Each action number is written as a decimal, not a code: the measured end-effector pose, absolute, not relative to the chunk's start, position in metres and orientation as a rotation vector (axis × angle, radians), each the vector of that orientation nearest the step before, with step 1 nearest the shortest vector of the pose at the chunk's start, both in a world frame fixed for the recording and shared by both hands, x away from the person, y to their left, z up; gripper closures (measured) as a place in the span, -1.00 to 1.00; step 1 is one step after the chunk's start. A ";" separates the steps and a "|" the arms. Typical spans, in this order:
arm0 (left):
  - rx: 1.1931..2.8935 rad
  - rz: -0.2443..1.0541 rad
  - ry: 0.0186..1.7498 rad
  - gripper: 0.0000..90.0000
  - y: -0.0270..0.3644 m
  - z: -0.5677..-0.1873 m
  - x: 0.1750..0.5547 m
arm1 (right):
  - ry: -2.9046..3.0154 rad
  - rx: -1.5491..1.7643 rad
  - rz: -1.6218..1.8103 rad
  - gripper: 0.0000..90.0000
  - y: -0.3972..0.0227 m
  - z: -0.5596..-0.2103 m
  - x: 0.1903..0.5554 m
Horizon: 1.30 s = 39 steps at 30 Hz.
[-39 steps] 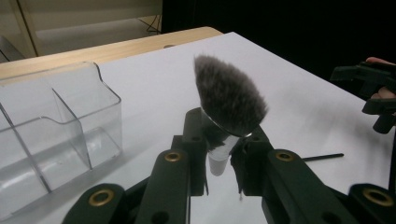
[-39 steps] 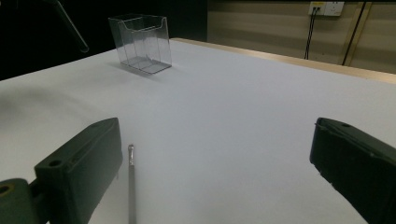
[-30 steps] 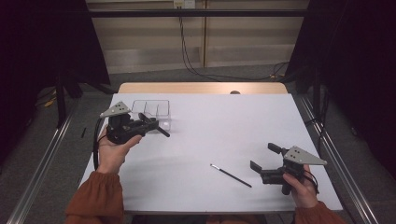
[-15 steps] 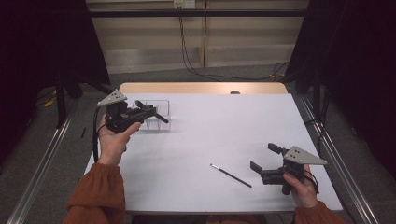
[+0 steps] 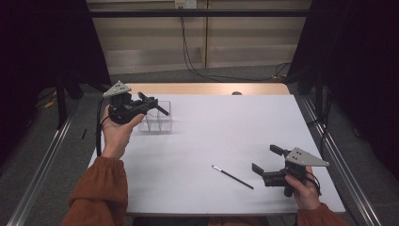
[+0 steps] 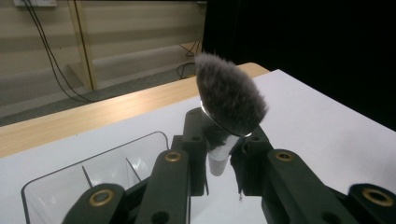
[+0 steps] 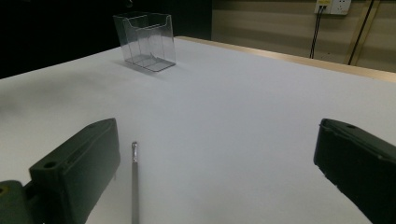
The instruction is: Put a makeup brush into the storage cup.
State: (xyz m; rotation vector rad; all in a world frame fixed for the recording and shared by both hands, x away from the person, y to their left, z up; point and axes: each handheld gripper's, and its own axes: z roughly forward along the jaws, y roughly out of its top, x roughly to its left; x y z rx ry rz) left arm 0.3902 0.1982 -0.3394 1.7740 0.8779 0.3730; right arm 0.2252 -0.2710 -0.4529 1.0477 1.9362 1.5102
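The left gripper [image 5: 157, 107] is clamped on a fluffy makeup brush [image 6: 229, 94], jaws pinching the shiny ferrule with the bristle head pointing up and away, and it hangs above the clear divided organiser [image 5: 156, 120] at the far left of the white surface [image 5: 226, 132]. The right gripper [image 5: 267, 160] rests low near the front right with its jaws spread wide and nothing between them; a thin dark brush [image 5: 232, 177] lies just to its left. The handle below the jaws is hard to make out, so lining it up with a compartment may be tricky: it could catch a divider or the rim and tip the light organiser, or the brush could swivel in the grip.
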 end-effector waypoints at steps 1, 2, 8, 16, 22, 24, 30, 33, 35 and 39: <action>1.773 0.372 0.886 0.71 0.198 -0.340 0.392 | 1.937 1.044 1.511 -1.00 -0.271 -0.453 0.225; 1.762 0.370 0.888 0.71 0.198 -0.341 0.395 | 1.939 1.043 1.514 -1.00 -0.271 -0.453 0.225; 1.764 0.385 0.900 0.71 0.197 -0.342 0.402 | 1.942 1.046 1.514 -1.00 -0.271 -0.453 0.225; 1.797 0.410 0.924 0.72 0.196 -0.338 0.412 | 1.941 1.042 1.518 -1.00 -0.271 -0.453 0.225; 1.831 0.401 0.942 0.72 0.191 -0.341 0.419 | 1.945 1.039 1.515 -1.00 -0.271 -0.453 0.225; 1.839 0.408 0.942 0.72 0.191 -0.342 0.420 | 1.942 1.040 1.515 -1.00 -0.271 -0.454 0.225; 1.847 0.399 0.963 0.72 0.195 -0.343 0.425 | 1.946 1.028 1.519 -1.00 -0.271 -0.453 0.225; 1.858 0.391 0.969 0.72 0.195 -0.345 0.427 | 1.949 1.032 1.516 -1.00 -0.271 -0.454 0.225; 1.871 0.391 0.970 0.72 0.194 -0.348 0.429 | 1.950 1.033 1.514 -1.00 -0.271 -0.454 0.226; 1.890 0.385 0.981 0.72 0.193 -0.352 0.431 | 1.953 1.031 1.516 -1.00 -0.271 -0.454 0.225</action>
